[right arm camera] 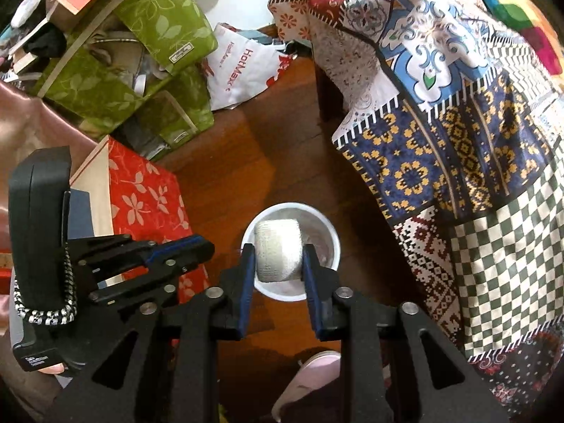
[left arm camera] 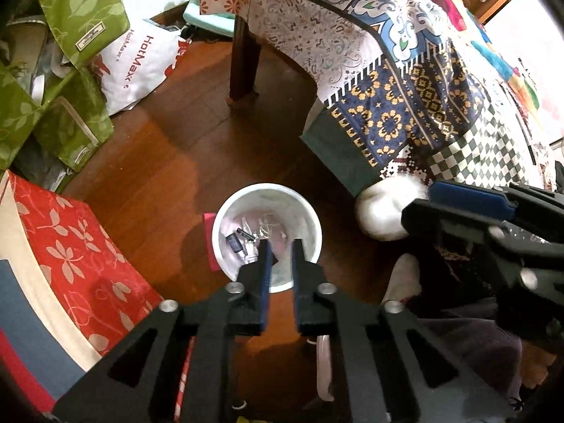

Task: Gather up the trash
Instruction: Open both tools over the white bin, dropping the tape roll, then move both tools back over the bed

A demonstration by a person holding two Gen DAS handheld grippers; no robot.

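Presently, the right gripper [right arm camera: 278,259] is clamped on a roll of white tissue [right arm camera: 278,248], one blue-padded finger pressed against each flat side. The roll is pale, squat and softly textured, held directly above the open mouth of the white bin [right arm camera: 333,246] without touching its rim. In the left wrist view the same roll [left arm camera: 379,211] shows white at the tip of the right gripper, to the right of the bin [left arm camera: 313,225].

The left gripper [left arm camera: 281,259] hangs over the near rim of the bin with its fingers apart and nothing between them. Inside the bin lie pale crumpled scraps, thin white strands and a small dark cylindrical object [left arm camera: 234,243].

The bin stands on a brown wooden floor [right arm camera: 246,162]. To its right a patchwork cloth [right arm camera: 458,141] drapes down from a desk, whose dark leg [left arm camera: 243,63] is visible further back. To the left sit a red floral box [right arm camera: 148,194], green leaf-patterned boxes [right arm camera: 165,28] stacked untidily, and a white plastic bag [right arm camera: 239,67] printed in red. A pink slipper [right arm camera: 310,370] lies on the floor below the right gripper.
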